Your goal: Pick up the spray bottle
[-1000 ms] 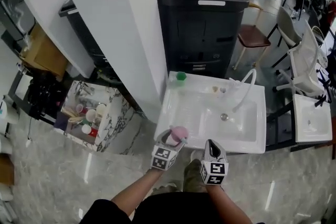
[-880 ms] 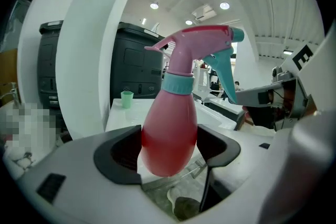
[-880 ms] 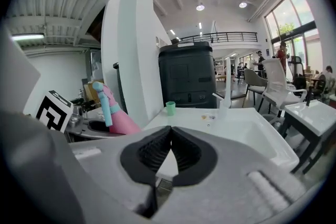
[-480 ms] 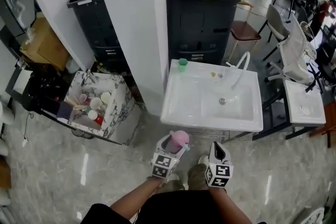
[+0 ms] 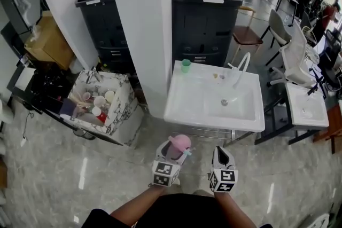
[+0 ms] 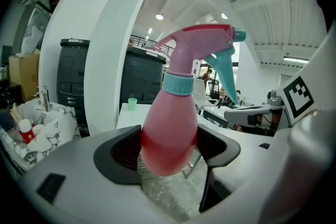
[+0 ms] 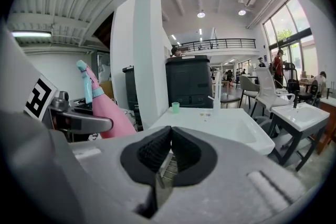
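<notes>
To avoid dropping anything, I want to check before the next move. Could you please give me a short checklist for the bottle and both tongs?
1. Spray bottle between the left tongs: ok, both pads press its pink body.
2. Trigger head on top: ok, the bottle looks about upright in the left gripper view.
3. Bottle clear of the sink: ok, it hangs over the floor, apart from the rim.
4. Right tongs free: ok, shut with nothing between them.
5. Grip firm enough for carrying: cannot tell.
</notes>
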The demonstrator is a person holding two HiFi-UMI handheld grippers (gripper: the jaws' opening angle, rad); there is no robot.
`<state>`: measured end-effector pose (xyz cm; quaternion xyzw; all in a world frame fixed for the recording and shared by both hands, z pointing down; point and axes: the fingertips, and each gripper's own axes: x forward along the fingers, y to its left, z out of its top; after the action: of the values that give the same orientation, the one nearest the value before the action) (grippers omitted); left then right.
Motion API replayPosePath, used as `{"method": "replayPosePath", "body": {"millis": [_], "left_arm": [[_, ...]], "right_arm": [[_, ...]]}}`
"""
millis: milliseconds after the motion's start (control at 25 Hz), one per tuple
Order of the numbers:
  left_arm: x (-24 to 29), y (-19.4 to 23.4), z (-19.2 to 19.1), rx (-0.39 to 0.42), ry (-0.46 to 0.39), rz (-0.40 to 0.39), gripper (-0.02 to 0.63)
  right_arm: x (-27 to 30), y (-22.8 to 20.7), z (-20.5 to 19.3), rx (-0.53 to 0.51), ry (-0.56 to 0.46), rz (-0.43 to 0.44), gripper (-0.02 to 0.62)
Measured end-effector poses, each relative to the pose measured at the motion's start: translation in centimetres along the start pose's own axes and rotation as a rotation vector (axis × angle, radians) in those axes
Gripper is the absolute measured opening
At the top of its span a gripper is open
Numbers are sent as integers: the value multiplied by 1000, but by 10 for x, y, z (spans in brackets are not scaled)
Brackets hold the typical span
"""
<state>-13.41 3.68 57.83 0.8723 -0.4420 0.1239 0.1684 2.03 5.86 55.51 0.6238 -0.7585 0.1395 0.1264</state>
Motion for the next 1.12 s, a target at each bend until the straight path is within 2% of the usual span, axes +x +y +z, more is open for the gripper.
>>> {"method": "replayPosePath", "body": {"millis": [320, 800, 1120], "left_arm": [[-24, -27, -1, -5, 2, 27, 341], [-33, -93, -14, -40, 24, 6, 341], [-29, -117, -13, -48, 37, 19, 341]], "right_arm": [[-35, -5, 1, -6, -14, 21, -2], [-88, -29, -2, -45, -27, 28, -3], [-109, -53, 16, -57, -89, 30, -3]]}}
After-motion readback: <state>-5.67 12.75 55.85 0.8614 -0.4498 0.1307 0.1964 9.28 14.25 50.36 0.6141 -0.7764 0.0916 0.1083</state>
